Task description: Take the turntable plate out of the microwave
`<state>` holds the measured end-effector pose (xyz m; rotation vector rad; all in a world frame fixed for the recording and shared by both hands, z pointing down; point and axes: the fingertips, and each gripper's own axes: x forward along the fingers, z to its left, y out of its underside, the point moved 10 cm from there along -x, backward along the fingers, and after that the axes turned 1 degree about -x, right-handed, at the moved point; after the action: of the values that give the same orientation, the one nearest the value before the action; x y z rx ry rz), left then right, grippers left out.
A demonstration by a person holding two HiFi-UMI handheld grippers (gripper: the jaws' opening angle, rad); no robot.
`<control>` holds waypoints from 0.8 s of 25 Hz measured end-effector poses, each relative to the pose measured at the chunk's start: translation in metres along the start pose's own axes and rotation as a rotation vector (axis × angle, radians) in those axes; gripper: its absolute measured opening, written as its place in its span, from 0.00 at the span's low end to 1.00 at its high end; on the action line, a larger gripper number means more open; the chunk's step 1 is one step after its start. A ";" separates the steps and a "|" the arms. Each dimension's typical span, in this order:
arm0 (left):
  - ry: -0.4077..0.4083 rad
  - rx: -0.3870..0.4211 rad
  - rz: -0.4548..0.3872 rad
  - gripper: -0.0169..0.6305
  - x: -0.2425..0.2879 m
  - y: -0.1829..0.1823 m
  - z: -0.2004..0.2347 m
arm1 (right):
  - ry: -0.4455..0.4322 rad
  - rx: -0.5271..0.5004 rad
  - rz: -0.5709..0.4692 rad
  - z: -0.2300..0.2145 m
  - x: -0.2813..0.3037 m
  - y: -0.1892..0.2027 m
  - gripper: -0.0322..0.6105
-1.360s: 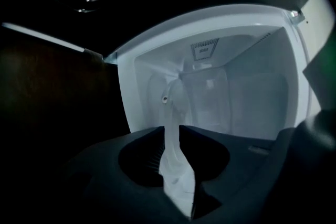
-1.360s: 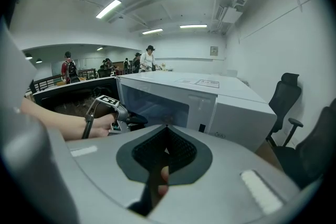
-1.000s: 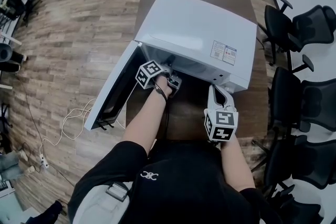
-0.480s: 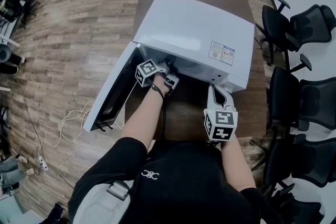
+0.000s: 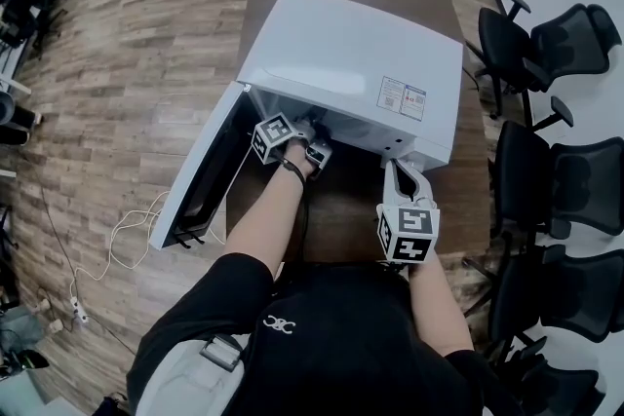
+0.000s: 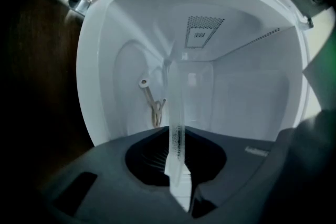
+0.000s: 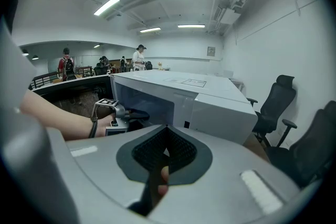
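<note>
Left gripper (image 6: 176,165), reaching into the microwave (image 5: 351,54) cavity, is clamped on the near rim of the glass turntable plate (image 6: 174,107), which runs edge-on straight ahead of its jaws; right gripper (image 7: 163,155) is pinched shut on nothing, outside and farther off, so the pull-out looks like the left's job.

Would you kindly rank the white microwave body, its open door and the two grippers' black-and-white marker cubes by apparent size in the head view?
White microwave body
Open door
Right gripper's marker cube, left gripper's marker cube: order unsure, right sits nearer
</note>
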<state>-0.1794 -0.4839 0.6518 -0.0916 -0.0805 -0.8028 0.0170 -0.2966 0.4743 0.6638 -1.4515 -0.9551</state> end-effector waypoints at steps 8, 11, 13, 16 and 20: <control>0.066 0.034 -0.010 0.08 -0.008 -0.008 -0.002 | -0.020 -0.006 -0.014 -0.003 0.000 -0.003 0.06; 0.111 0.042 -0.013 0.08 -0.013 -0.006 -0.010 | -0.040 -0.013 -0.015 -0.003 0.003 -0.004 0.06; 0.133 0.043 -0.013 0.08 -0.017 -0.004 -0.014 | -0.056 -0.020 -0.021 -0.002 0.005 -0.005 0.06; 0.146 0.041 -0.014 0.08 -0.022 0.001 -0.018 | -0.083 -0.028 -0.030 -0.001 0.009 -0.008 0.06; 0.171 0.043 -0.016 0.08 -0.033 0.010 -0.022 | -0.132 -0.040 -0.048 0.002 0.013 -0.011 0.06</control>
<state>-0.1939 -0.4563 0.6261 0.0189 0.0628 -0.8219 0.0119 -0.3133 0.4715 0.6181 -1.5336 -1.0798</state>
